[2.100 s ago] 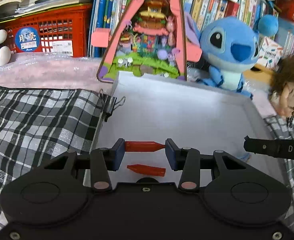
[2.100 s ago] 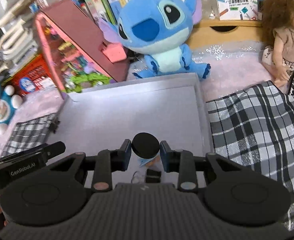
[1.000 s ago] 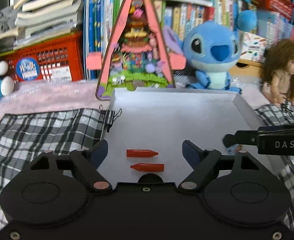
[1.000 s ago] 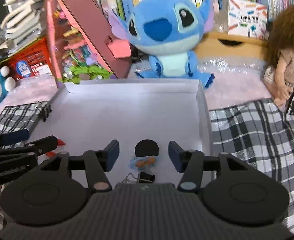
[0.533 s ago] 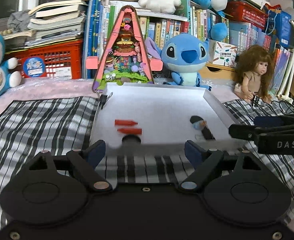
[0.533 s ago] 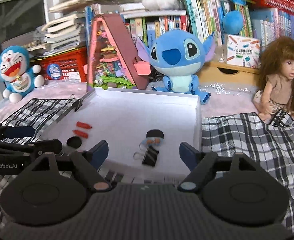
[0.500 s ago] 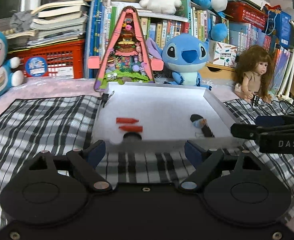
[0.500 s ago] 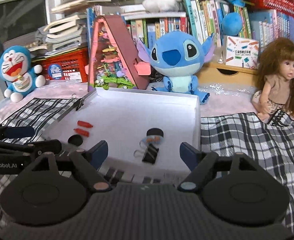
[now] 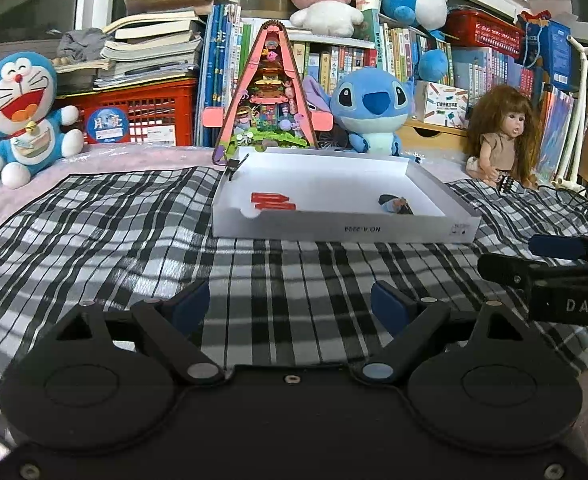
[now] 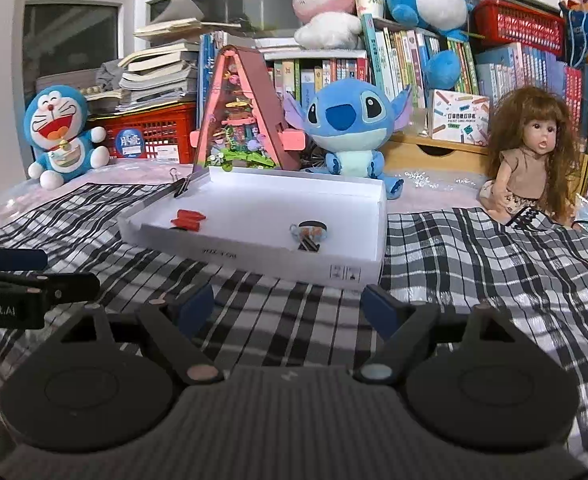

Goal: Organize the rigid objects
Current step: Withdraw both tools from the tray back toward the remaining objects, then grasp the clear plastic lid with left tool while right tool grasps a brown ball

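Grippers are both pulled back from the white box now. The left gripper point(image 9: 290, 300) has its jaws wide apart with only the checked cloth point(image 9: 114, 216) between them. The right gripper point(image 10: 290, 304) has jaws that are opening a little more, and nothing is between them either. A second ago both were right over the box floor; now the whole white box point(image 10: 254, 258) is seen from outside, well apart from both.

Inside the box, the two red pieces point(image 9: 272, 201) lie side by side at the left, near the front wall. The black round piece point(image 10: 312, 225) lies at the right, with a small blue-orange thing and a black binder clip point(image 10: 309, 245) touching or just beside it.

The cloth around the box shows no loose object, so I judge the sorting is finished or almost finished.
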Tool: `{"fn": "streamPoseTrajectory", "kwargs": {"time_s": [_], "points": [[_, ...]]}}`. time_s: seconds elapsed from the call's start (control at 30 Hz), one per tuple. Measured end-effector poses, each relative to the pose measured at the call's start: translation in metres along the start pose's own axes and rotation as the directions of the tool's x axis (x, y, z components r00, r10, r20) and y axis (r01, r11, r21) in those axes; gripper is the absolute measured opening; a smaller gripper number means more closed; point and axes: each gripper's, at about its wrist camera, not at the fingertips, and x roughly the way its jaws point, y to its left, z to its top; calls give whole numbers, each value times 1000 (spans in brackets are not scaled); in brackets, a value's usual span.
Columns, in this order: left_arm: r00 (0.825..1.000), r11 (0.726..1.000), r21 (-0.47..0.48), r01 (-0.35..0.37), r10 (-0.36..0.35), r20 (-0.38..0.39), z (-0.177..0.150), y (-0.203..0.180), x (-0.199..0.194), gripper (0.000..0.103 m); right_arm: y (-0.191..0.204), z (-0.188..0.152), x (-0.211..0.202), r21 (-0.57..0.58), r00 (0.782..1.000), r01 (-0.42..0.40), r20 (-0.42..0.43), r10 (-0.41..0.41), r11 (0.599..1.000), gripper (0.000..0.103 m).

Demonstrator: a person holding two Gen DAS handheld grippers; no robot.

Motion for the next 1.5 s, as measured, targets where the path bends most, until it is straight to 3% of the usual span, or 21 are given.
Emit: {"fn": "streamPoseTrajectory", "kwargs": {"time_s": [0.47,0.73,0.97,1.13,1.27,1.37,1.43,1.47,1.5], "points": [[997,998,32,-55,53,48,-37,-2,-26,88,14,-53,-35,0,998,-9,64,9,1000,92],[998,999,27,-35,34,46,-48,8,-33,87,10,-70,-45,18,997,11,75,-12,1000,92],[997,997,21,-68,67,37,-56,17,-34,79,3,-79,-52,32,997,36,71,-38,999,89],[997,997,13,-74,73,14,-59,20,-31,69,0,-83,-52,45,998,45,45,-47,998,73],[996,996,8,-84,84,6,-60,20,-28,63,0,-85,-50,49,998,57,37,-59,997,67],[996,996,7,-85,85,10,-59,21,-25,52,1,-85,-51,48,997,64,37,-66,997,57],[997,997,2,-77,77,8,-58,22,-23,38,0,-85,-51,49,997,66,34,-67,997,45],[997,997,0,-73,73,3,-57,23,-22,25,-1,-85,-50,52,997,67,28,-69,996,38],[998,998,-2,-70,70,-2,-56,24,-20,26,-1,-84,-49,54,997,74,17,-75,996,24]]}}
